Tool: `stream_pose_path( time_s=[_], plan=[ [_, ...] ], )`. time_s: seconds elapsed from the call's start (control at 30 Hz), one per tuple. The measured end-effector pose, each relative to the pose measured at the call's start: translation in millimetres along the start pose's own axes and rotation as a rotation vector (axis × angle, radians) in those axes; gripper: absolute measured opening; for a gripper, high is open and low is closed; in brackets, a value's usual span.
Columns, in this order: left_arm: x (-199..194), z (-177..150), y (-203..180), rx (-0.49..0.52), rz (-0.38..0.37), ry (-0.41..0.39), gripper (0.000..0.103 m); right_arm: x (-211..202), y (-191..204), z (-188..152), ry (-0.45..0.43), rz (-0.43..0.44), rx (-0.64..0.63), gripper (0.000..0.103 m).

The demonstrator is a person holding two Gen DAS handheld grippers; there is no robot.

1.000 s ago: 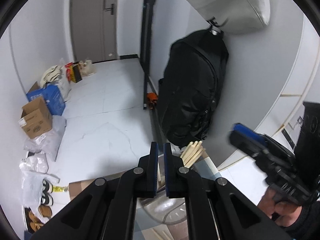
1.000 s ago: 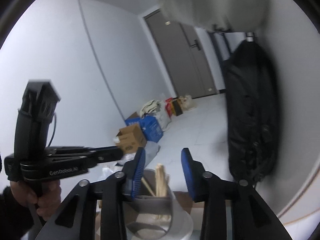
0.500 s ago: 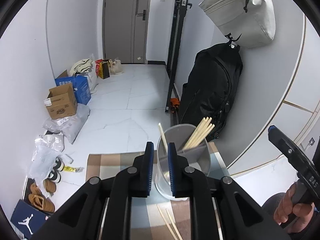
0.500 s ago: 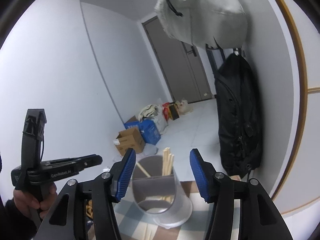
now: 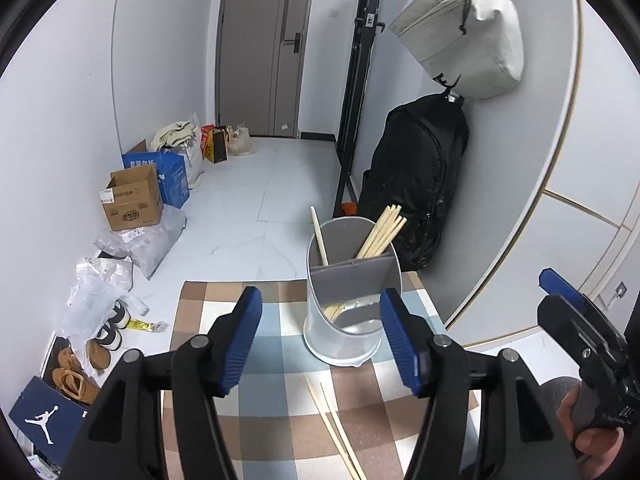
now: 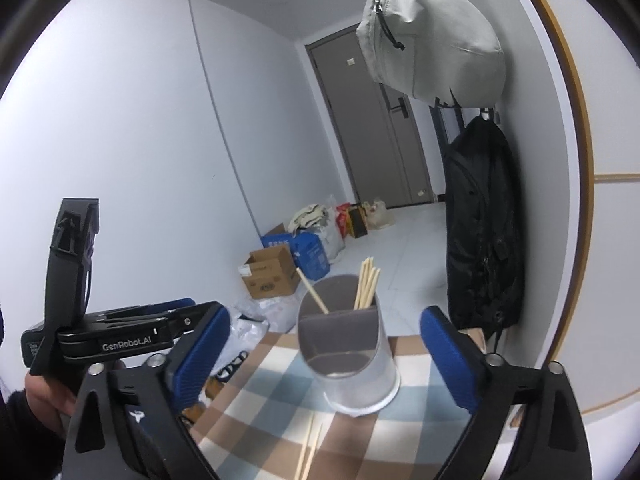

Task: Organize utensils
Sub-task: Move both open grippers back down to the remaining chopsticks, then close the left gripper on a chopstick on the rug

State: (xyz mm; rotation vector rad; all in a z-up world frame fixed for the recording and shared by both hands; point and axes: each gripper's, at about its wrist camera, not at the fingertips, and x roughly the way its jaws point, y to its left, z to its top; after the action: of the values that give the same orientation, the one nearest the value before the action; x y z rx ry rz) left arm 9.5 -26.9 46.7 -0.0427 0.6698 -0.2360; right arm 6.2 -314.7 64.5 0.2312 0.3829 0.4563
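Observation:
A translucent grey utensil holder (image 5: 348,320) (image 6: 348,364) with a dark divider stands on the checked cloth (image 5: 276,360). A bundle of wooden chopsticks (image 5: 382,232) (image 6: 368,284) leans in one half and a single chopstick (image 5: 319,236) (image 6: 313,293) in the other. Two loose chopsticks (image 5: 336,428) (image 6: 310,450) lie on the cloth in front of it. My left gripper (image 5: 320,300) (image 6: 200,308) and right gripper (image 6: 326,320) (image 5: 560,292) hover short of the holder. Both sets of jaws are opening, with nothing between the pads.
A black backpack (image 5: 416,184) and a pale grey bag (image 5: 464,36) hang on the right wall behind the table. Cardboard boxes (image 5: 132,200), plastic bags and shoes (image 5: 80,368) line the floor at the left. A grey door (image 5: 260,48) closes the far end.
Both grippers drew back from the holder, which now shows whole on the cloth. The left jaws went from shut to open and the right jaws spread wider.

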Motion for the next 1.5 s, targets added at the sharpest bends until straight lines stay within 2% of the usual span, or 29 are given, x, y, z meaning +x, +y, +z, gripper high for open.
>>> stream_pose_path(
  time_s=[0.13,0.3,0.43,0.73,0.97,1.13,1.27,1.33,1.5],
  plan=[
    [-4,-14,-3,0.011,0.026,-0.012,0.068,-5,9,-12,0.006,0.003,-0.038,0.103],
    [-4,-27,4,-0.003,0.049,-0.018,0.08,-3,14,-28,0.025,-0.004,-0.07,0.103],
    [5,-39,8,-0.007,0.072,-0.004,0.081,-3,13,-42,0.035,-0.006,-0.075,0.103],
    [37,-70,23,-0.055,0.091,0.131,0.081,9,4,-55,0.081,-0.014,-0.049,0.103],
    [59,-81,34,-0.103,0.075,0.224,0.081,19,-1,-60,0.118,-0.059,-0.054,0.103],
    [79,-88,30,-0.072,0.092,0.311,0.081,23,-6,-60,0.125,-0.066,-0.04,0.103],
    [98,-98,29,-0.062,0.054,0.388,0.081,28,-14,-61,0.14,-0.071,-0.004,0.103],
    [107,-102,27,-0.033,0.088,0.425,0.081,31,-18,-60,0.145,-0.073,0.017,0.103],
    [115,-106,18,-0.024,0.093,0.473,0.081,30,-21,-58,0.134,-0.07,0.028,0.103]
  ],
)
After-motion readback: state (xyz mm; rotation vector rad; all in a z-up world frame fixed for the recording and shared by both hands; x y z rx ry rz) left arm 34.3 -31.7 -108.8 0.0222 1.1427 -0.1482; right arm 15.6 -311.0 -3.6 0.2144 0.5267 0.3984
